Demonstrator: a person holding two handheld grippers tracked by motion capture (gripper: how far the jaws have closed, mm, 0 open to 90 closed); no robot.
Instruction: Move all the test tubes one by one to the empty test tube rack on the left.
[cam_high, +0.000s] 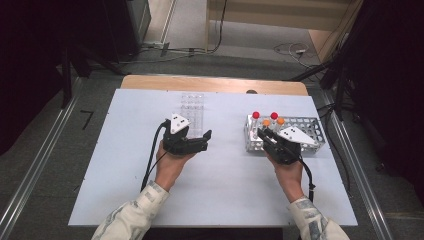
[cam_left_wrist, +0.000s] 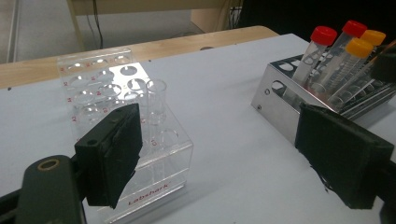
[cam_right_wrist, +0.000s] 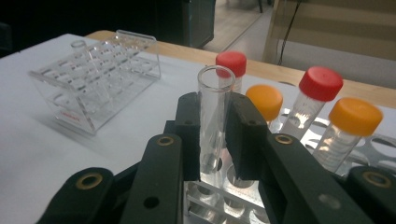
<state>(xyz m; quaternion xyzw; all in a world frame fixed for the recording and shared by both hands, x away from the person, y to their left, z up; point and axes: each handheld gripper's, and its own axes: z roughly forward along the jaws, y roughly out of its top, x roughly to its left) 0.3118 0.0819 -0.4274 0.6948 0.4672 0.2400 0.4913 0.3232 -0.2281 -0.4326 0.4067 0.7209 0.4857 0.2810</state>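
My desk (cam_high: 125, 190) has a pale bluish-white top, with a strip of bare wood (cam_high: 215, 82) showing along its far edge. Two racks stand directly on it, well apart. To my left, toward the far side, sits the clear plastic rack (cam_high: 192, 112), with rows of round holes and red lettering on its front wall. To my right stands the metal rack (cam_high: 312, 131), perforated along its sides, its near end toward the middle of the desk. The desk itself stands on grey floor (cam_high: 45, 150).
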